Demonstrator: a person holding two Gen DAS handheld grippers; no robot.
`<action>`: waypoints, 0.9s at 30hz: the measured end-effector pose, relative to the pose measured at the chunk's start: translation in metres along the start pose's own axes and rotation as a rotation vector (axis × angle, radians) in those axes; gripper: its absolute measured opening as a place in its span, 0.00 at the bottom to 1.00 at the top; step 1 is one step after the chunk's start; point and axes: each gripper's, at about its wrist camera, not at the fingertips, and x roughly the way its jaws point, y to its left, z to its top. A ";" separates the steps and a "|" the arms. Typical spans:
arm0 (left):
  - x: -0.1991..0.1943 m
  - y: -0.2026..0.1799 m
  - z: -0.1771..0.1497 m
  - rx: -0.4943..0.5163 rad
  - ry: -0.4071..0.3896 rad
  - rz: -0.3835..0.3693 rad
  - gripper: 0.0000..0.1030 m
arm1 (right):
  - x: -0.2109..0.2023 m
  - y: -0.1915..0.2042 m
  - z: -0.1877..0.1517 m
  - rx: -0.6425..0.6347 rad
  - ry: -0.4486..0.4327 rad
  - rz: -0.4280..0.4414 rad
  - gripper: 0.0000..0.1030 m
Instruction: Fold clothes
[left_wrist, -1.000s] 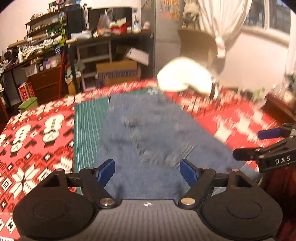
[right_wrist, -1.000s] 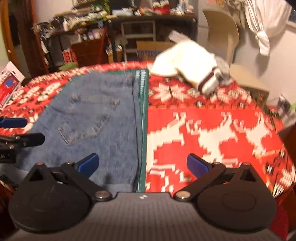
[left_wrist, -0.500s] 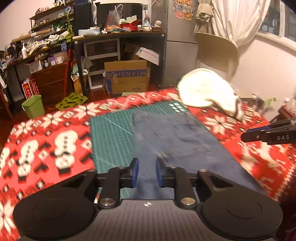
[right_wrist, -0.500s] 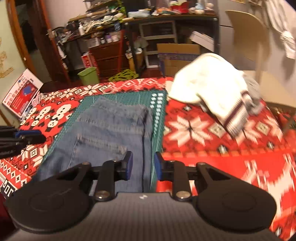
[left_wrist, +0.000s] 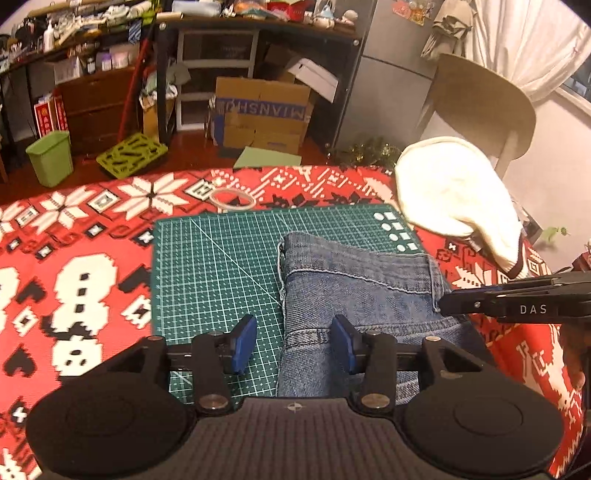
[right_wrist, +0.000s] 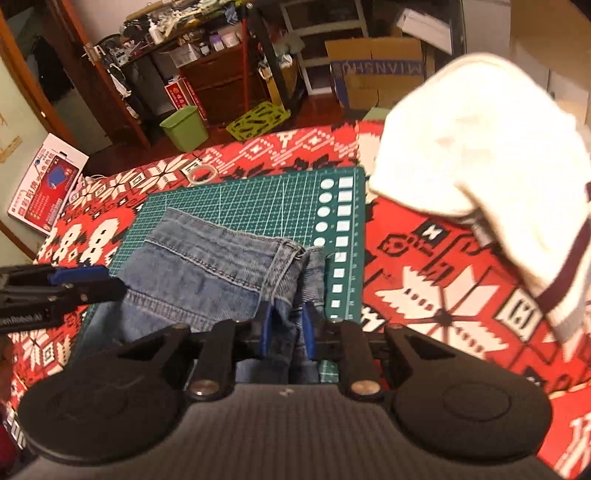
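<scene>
Denim is bunching between the pads of the right gripper (right_wrist: 287, 328), whose jaws have just been closing on the jeans (right_wrist: 207, 273). The left gripper (left_wrist: 293, 345), jaws just opening, is gaping over their edge, gripping nothing; the folded jeans are lying on the green cutting mat (left_wrist: 221, 266).

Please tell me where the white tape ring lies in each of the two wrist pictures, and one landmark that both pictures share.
Left wrist: the white tape ring lies upper centre, on the red cloth just beyond the far edge of the green cutting mat.
Right wrist: the ring lies upper left of centre, beyond the mat's far left corner.
Shared landmark: the green bin on the floor.
</scene>
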 end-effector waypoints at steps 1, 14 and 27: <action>0.003 0.001 0.000 -0.011 0.005 -0.006 0.43 | 0.002 -0.001 0.000 0.001 0.001 0.008 0.08; -0.005 -0.018 -0.001 0.023 -0.069 -0.011 0.18 | -0.007 0.009 -0.014 -0.072 -0.072 -0.072 0.02; -0.037 -0.028 -0.035 0.155 -0.028 -0.112 0.16 | -0.038 0.020 -0.023 -0.110 -0.132 -0.035 0.11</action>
